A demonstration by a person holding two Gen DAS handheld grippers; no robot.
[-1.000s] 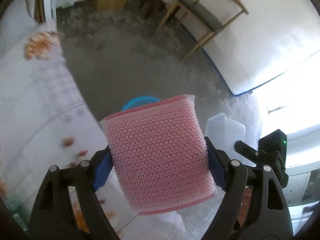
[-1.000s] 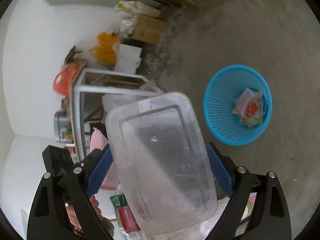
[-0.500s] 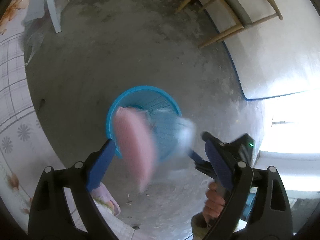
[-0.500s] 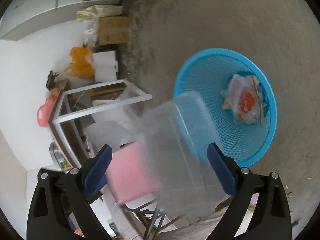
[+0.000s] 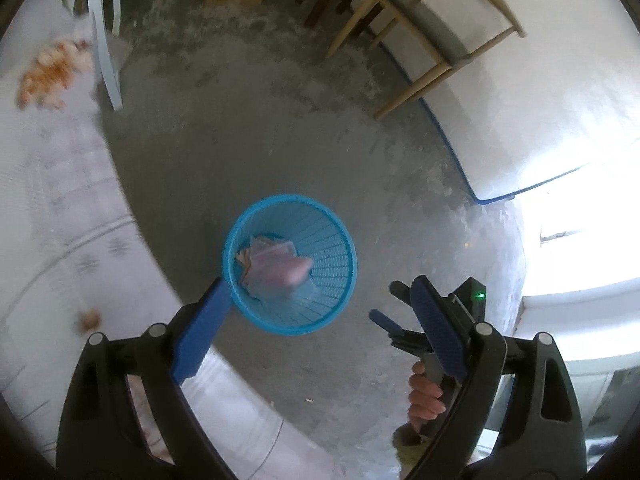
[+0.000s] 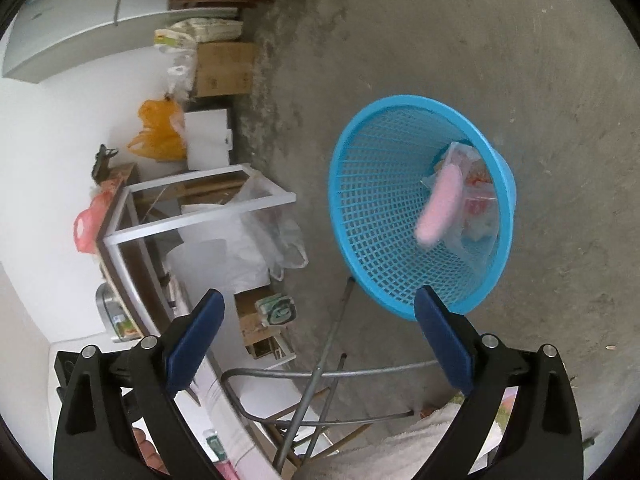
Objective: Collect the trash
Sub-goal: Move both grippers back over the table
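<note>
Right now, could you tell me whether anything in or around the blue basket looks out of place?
Nothing looks spilled. The blue mesh plastic basket stands on the concrete floor; the pink sponge pad and clear plastic container sit inside it on crumpled wrappers. Both are blurred.

- A wooden chair with a grey seat is seen against the white wall.
- A brown cardboard box is set on the grey concrete floor.
- An orange plastic bag is seen beside a white metal frame.
</note>
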